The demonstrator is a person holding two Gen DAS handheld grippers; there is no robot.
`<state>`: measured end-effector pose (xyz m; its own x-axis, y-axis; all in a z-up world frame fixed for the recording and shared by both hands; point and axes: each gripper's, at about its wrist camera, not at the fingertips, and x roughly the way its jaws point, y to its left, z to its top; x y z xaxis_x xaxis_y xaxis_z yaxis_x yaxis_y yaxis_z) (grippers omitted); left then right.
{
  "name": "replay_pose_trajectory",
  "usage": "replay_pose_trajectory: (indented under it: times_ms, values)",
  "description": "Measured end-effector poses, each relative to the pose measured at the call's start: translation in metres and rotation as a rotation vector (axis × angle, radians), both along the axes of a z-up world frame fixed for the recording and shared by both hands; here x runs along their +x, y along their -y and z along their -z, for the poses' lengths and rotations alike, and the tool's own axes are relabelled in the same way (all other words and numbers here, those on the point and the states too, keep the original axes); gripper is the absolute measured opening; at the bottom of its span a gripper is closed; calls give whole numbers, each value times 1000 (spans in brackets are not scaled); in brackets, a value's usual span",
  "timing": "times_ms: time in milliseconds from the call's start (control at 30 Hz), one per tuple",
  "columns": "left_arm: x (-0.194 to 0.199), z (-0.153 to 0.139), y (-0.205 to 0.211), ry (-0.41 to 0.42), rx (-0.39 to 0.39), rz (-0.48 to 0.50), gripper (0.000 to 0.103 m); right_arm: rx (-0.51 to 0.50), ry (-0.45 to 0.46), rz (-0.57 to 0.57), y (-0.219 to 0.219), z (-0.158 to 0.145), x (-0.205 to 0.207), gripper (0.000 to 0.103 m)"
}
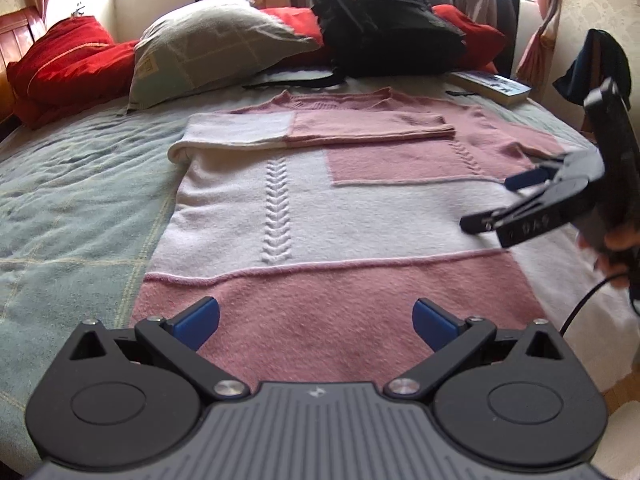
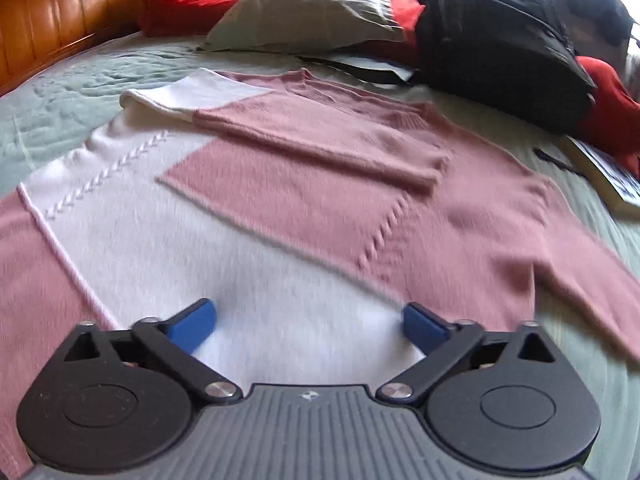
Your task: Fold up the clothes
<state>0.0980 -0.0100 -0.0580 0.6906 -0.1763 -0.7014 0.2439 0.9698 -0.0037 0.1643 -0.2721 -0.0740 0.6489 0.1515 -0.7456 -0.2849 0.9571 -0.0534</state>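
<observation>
The sweater's unfolded right sleeve (image 2: 560, 248) is lying just right of the right gripper (image 2: 310, 326), both grippers' fingers released; the left gripper (image 1: 316, 322) is hovering farther off.

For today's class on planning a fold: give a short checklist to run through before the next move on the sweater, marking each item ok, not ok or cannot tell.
1. Pink and white knitted sweater lies flat on the green bedspread: ok.
2. One sleeve folded across the chest: ok.
3. Other sleeve folded in: not ok, it lies out sideways.
4. Left gripper jaws open and empty: ok.
5. Right gripper jaws open and empty: ok.
6. Black backpack off the sweater: cannot tell.
</observation>
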Motion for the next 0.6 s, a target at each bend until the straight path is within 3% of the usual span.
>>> replay_pose_trajectory:
  times_ms: [233,600]
  values:
    - [-24,-13,3,55,-19,21,102,39,32,43,7,-13,-49,103]
    - [-48,-24,20,101,-49,84,102,88,10,92,25,-6,-91,103]
